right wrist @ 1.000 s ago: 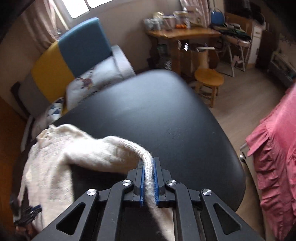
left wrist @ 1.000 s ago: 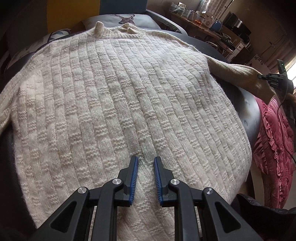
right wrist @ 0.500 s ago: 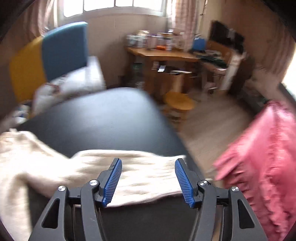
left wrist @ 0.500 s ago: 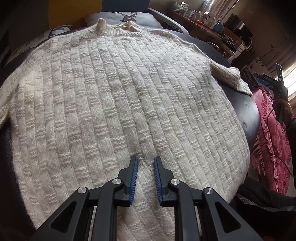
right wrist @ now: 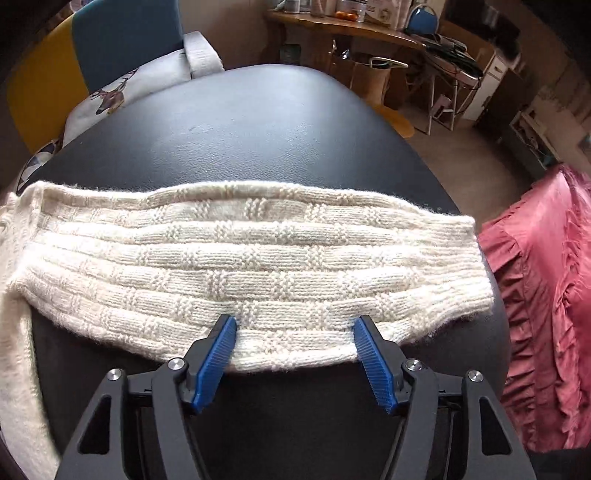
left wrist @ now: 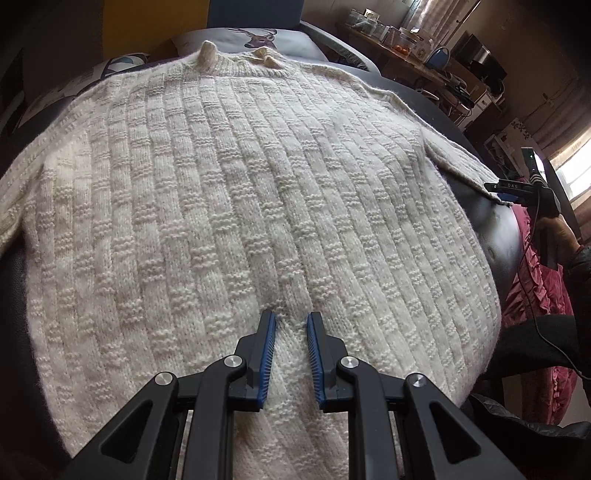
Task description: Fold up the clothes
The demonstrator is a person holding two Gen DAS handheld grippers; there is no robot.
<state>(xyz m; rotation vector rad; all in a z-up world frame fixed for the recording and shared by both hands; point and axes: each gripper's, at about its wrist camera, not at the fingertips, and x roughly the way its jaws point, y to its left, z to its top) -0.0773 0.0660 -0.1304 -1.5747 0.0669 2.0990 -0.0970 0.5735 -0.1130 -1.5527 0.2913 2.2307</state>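
Note:
A cream knit sweater (left wrist: 229, 192) lies spread flat on a black table (left wrist: 491, 218), collar at the far end. My left gripper (left wrist: 290, 319) rests low over the body near the hem. Its blue pads stand a narrow gap apart, with flat knit showing between them and nothing pinched. The right sleeve (right wrist: 251, 266) lies straight across the table top (right wrist: 240, 129), cuff to the right. My right gripper (right wrist: 295, 325) is wide open at the sleeve's near edge and holds nothing. In the left wrist view, the right gripper (left wrist: 511, 192) sits by the cuff at the table's right side.
A pink ruffled cloth (right wrist: 543, 280) hangs beside the table's right edge. A deer-print cushion (right wrist: 110, 96) and a yellow and blue chair back (right wrist: 74, 55) stand behind the table. Further back are a cluttered wooden desk (right wrist: 351, 29) and a stool (right wrist: 395, 122).
My right gripper was shut on the sleeve a second ago. It has opened and let go, and the sleeve now lies flat across the table. The left gripper has barely moved.

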